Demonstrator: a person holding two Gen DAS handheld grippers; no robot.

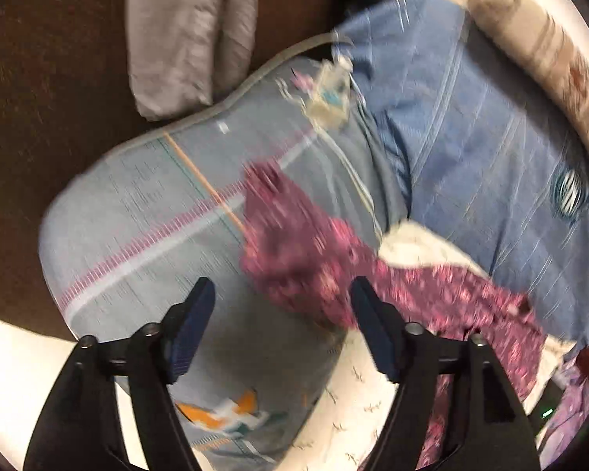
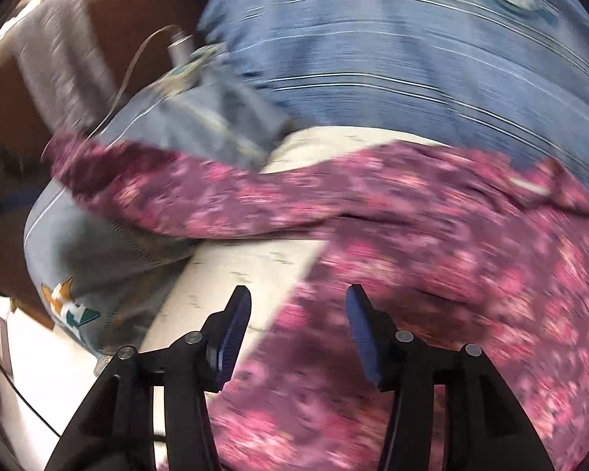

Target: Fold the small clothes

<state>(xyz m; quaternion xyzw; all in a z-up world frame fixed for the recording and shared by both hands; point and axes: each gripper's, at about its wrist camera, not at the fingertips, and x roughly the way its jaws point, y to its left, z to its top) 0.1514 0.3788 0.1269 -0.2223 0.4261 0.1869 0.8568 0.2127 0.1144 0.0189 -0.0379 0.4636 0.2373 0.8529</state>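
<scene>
Nothing is folded yet: the floral garment (image 2: 412, 235) lies crumpled at 3 o'clock (blurred), and both claws, left gripper (image 1: 282, 325) and right gripper (image 2: 298, 333), are held open, empty.

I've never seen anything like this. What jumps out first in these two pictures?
The crumpled magenta floral garment grabs the eye first, filling the right wrist view and sprawling over a white patterned sheet. Beside it lie a grey-blue pillow with pink stripe and a blue striped cloth. At the bottom of each picture, black two-finger tools frame the scene: the left gripper and right gripper, both open and holding nothing.
</scene>
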